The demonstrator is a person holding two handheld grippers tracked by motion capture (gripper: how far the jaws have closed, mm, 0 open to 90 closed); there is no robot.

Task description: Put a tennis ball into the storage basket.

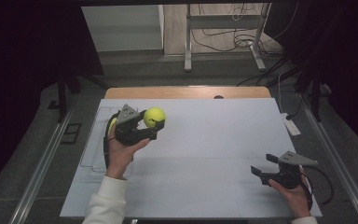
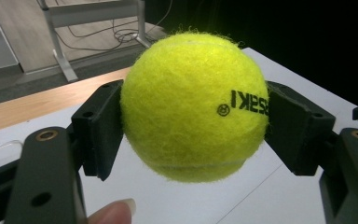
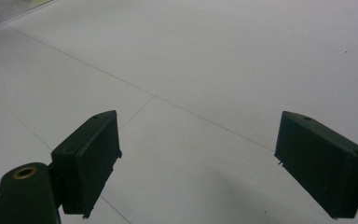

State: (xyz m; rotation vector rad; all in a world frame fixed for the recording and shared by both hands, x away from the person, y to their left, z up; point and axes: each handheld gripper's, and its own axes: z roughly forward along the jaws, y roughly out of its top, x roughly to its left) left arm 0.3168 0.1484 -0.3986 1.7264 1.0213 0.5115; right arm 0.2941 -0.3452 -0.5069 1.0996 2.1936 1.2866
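Ball [image 2: 193, 105], a yellow tennis one, sits clamped between the pads [image 2: 100, 126] of the left gripper [image 1: 150, 122], lifted above the white table [image 1: 205, 140]. A clear tray [image 1: 93, 140] lies just behind that hand. Well apart, the right gripper [image 1: 264, 166] hangs spread wide over bare table.

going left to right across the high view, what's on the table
clear tray at the table's left edge → left tool → tennis ball clamped in that tool → bare white tabletop → right tool, jaws open with nothing between them
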